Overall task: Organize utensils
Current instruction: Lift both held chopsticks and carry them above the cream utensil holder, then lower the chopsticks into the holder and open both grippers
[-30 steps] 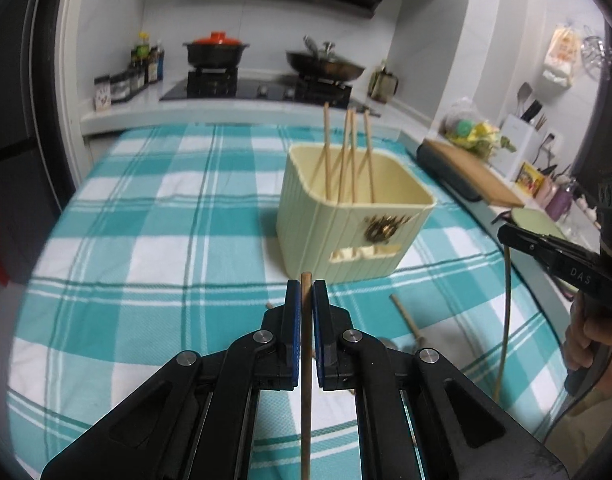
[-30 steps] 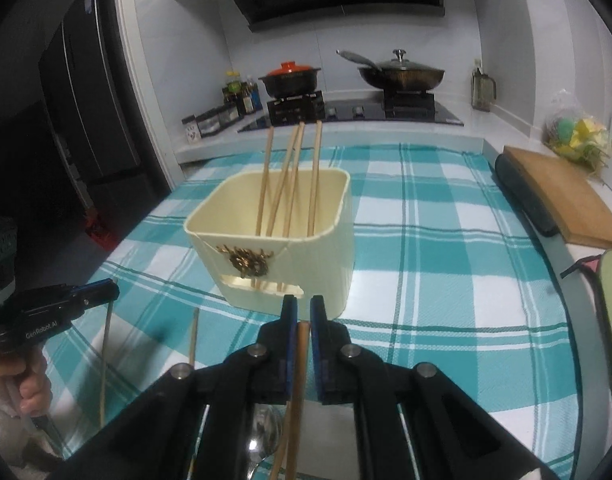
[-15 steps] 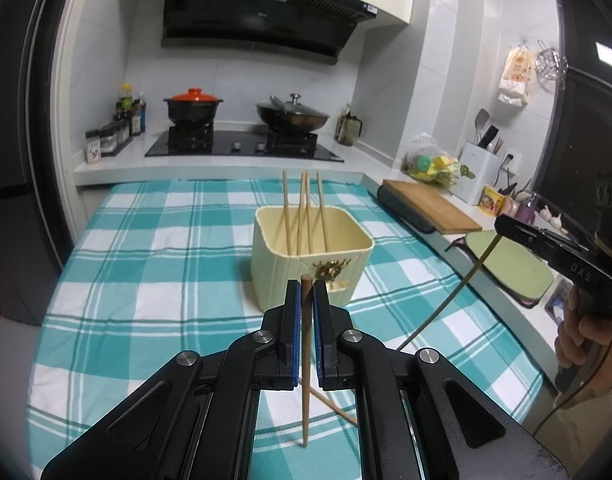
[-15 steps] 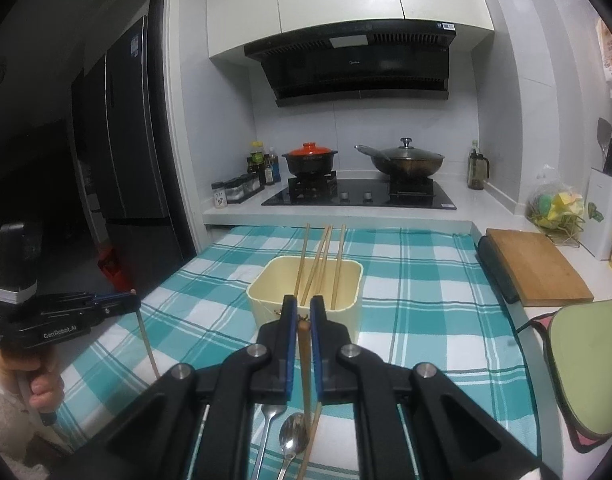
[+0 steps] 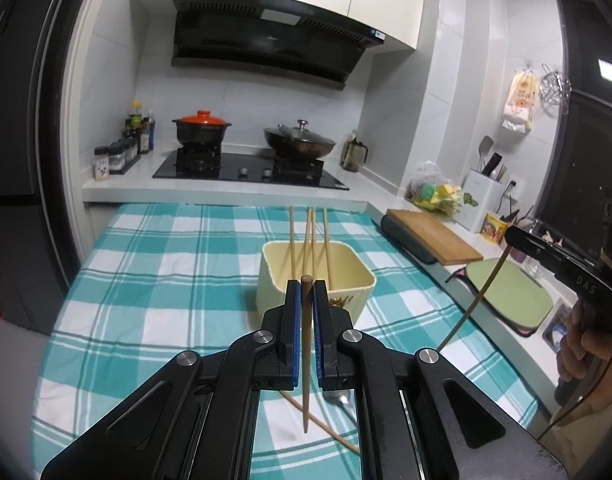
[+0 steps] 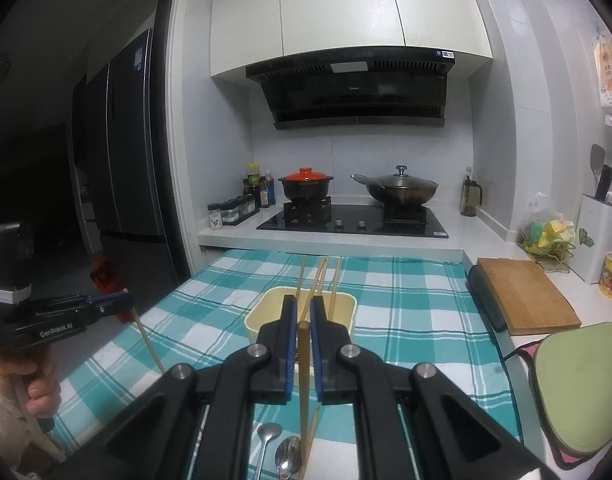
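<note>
My left gripper (image 5: 305,286) is shut on a brown wooden chopstick (image 5: 306,380) that hangs down between its blue pads, above the checked cloth. My right gripper (image 6: 303,304) is shut on a second chopstick (image 6: 303,380), also hanging down. Ahead of both stands a cream bin (image 5: 364,274) with several chopsticks (image 5: 308,236) upright in it. In the right wrist view the bin (image 6: 257,314) lies just past my fingertips. On the cloth below lie a loose chopstick (image 5: 330,430) and two spoons (image 6: 265,440).
The teal checked tablecloth (image 5: 165,272) covers the table. A wooden cutting board (image 6: 522,296) and a green mat (image 6: 578,380) lie along the right counter. A stove with a red-lidded pot (image 5: 201,128) and a wok (image 5: 299,144) stands behind. A dark fridge is at the left.
Both grippers have risen with their chopsticks, lifting them off the cloth, and tilted up. The bin now sits lower and farther off in both views.
</note>
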